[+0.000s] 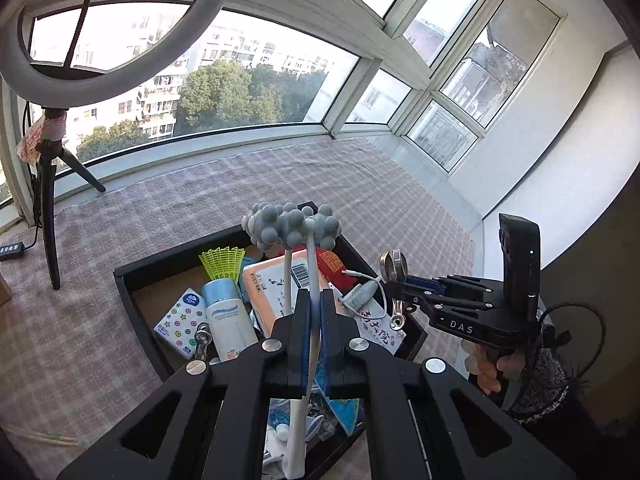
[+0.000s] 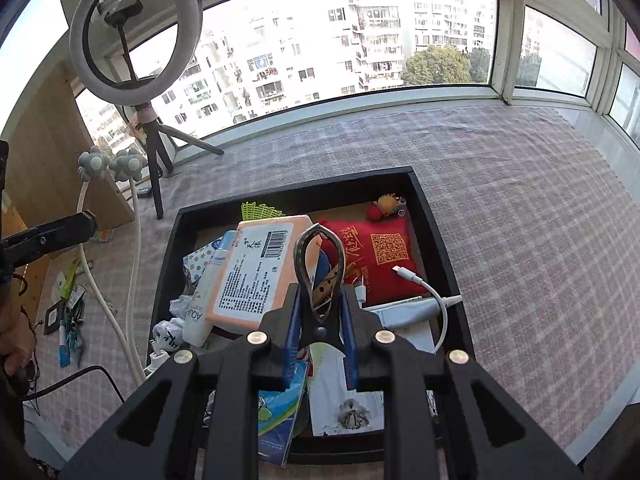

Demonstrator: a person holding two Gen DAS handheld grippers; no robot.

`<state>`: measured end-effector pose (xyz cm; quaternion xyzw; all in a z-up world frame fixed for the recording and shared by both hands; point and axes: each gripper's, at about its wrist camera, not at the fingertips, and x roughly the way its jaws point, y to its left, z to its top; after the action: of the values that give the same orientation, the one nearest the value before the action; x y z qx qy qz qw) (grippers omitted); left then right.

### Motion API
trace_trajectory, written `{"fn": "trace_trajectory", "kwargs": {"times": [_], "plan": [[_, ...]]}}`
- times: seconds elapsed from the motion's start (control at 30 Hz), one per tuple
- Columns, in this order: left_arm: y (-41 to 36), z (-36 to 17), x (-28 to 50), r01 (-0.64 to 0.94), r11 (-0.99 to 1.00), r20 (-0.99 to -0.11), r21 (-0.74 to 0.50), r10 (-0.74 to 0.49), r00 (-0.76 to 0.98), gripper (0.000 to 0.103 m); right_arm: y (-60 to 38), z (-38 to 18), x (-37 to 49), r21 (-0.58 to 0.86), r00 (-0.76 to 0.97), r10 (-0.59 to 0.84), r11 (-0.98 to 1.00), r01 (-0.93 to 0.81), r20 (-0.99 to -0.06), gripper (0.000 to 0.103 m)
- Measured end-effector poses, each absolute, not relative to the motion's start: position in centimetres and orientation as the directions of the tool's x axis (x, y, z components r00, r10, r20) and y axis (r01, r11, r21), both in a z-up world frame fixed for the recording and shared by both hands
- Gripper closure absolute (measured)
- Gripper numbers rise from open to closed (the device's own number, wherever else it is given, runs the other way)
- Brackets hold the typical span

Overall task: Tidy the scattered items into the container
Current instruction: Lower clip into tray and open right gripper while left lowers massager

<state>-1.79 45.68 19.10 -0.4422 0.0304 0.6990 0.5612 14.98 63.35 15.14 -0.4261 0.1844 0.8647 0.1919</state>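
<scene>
My left tool (image 1: 315,312) is clenched on the white stems of a knobbly grey massager (image 1: 294,226), held up over the black container (image 2: 434,216) ahead; my right tool (image 2: 320,316) grips a metal clip (image 2: 320,268), perhaps a carabiner, above the orange packet (image 2: 260,272) and red pouch (image 2: 376,256) inside.

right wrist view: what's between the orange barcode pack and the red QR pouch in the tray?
In the right wrist view, the metal loop clip held in the right gripper hides that stretch; a wooden clothespin shows there in the black tray.
</scene>
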Motion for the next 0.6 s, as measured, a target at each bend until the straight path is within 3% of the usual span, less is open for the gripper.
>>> {"fn": "trace_trajectory", "kwargs": {"times": [0.13, 0.17, 0.2, 0.3, 0.6], "plan": [[47.8, 18.4, -1.9, -0.811, -0.396, -0.675, -0.43, 0.737, -0.002, 0.099, 63.9, 14.6, 14.0, 0.134, -0.545, 0.18, -0.864, -0.486, -0.819, 0.084], [48.6, 18.0, -2.0, -0.82, -0.404, -0.699, -0.405, 0.715, -0.006, 0.091, 64.0, 14.4, 13.7, 0.122, -0.538, 0.181, -0.869, -0.479, -0.823, 0.083], [49.2, 17.6, -2.0, -0.824, -0.406, -0.723, -0.395, 0.691, 0.006, 0.083, 64.1, 14.3, 13.4, 0.102, -0.523, 0.199, -0.865, -0.491, -0.828, 0.078], [49.4, 17.6, -2.0, -0.831, -0.413, -0.741, -0.372, 0.672, -0.002, 0.08, 64.6, 14.6, 13.5, 0.088, -0.516, 0.246, -0.838, -0.539, -0.821, 0.053], [44.5, 19.1, -3.5, -0.849, -0.432, -0.725, -0.304, 0.683, -0.088, 0.08, 63.1, 16.2, 13.3, 0.114, -0.559, 0.234, -0.848, -0.517, -0.795, 0.053]]}}
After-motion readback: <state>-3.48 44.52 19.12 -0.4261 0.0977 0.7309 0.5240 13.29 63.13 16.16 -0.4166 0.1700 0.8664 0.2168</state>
